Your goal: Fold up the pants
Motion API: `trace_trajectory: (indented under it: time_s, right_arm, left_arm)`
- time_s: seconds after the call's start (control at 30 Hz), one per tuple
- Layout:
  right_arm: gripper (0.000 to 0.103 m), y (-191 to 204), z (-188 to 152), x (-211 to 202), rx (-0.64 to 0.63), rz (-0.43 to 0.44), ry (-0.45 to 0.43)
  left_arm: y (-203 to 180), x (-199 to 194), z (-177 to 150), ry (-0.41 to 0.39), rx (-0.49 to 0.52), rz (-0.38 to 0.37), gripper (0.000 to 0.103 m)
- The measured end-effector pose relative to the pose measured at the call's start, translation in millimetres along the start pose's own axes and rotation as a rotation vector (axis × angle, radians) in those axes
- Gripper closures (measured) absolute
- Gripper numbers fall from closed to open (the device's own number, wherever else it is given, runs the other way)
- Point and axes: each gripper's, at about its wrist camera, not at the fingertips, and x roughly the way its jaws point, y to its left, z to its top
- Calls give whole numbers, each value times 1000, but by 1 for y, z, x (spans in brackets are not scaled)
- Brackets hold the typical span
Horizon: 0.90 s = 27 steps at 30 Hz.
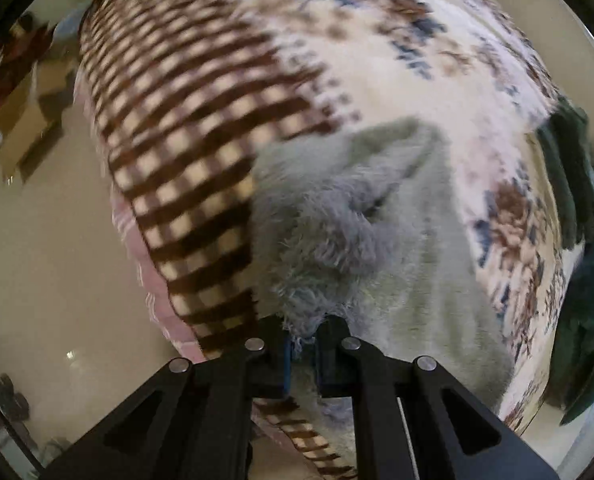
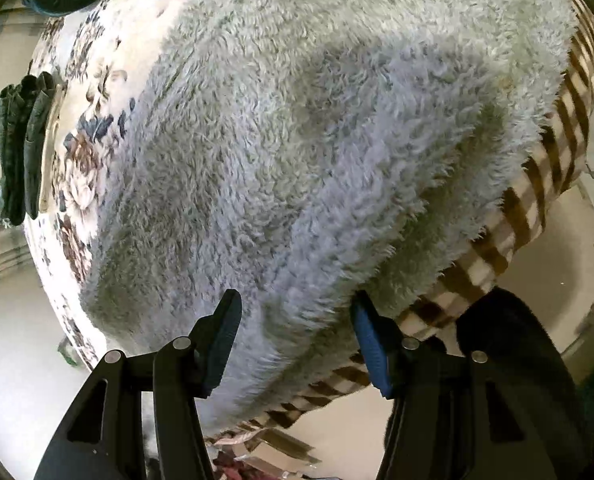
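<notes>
Left gripper pinching fluffy grey pants near blanket edge; right gripper spread over them.

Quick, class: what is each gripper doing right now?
Left gripper: shut on the fluffy grey pants.
Right gripper: open, over the pants, gripping nothing.

A bed has a flower blanket and a brown checked blanket on it. Fluffy grey pants lie on top. Dark green clothes sit at its edge.
</notes>
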Motion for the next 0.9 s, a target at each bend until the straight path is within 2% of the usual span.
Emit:
trace_trajectory:
  time_s: [0.07,0.13,0.23,0.4,0.5,0.57,0.6,0.63,0.7,0.73,0.77,0.83,0.9]
  right_arm:
    - [46,1,4,8,25,8,-14]
    - [95,5,6,13,31,-34,-47]
    - [97,10,-1,8,14,-62,-70]
    - [97,7,-33,-5,-34,-90,-53]
    - [97,0,-45,4,-63,-120,-35]
    - [94,-3,-41,14,-69,-119,-10]
    - [87,-4,-37,17,-73,-112,16]
    - [72,-4,-34,18,-73,-88,37]
    - [54,-8,-27,6,-66,-13,39]
    - [51,-10,-23,-2,-73,-3,30]
    - [51,-14,-18,-15,-83,7,15]
    - [51,-24,-6,-41,-85,9,-31]
    - [51,-41,13,-72,-62,10,-96]
  left_arm:
    - [3,7,-1,-9,10,5,97]
    - [2,8,0,-20,30,14,97]
    - [4,-1,3,-46,41,11,97]
    - [17,-14,20,-90,43,21,97]
    - [15,-1,29,-69,57,40,97]
    - [12,7,31,-38,75,63,95]
    - [10,6,31,-35,82,65,93]
    - [7,3,31,-45,98,68,93]
    - [-2,-13,27,-104,150,76,91]
    - [-9,-22,25,-136,180,95,78]
    - [-12,-28,23,-159,199,117,71]
    - [-23,-48,16,-228,240,153,41]
    - [-34,-64,9,-278,262,181,26]
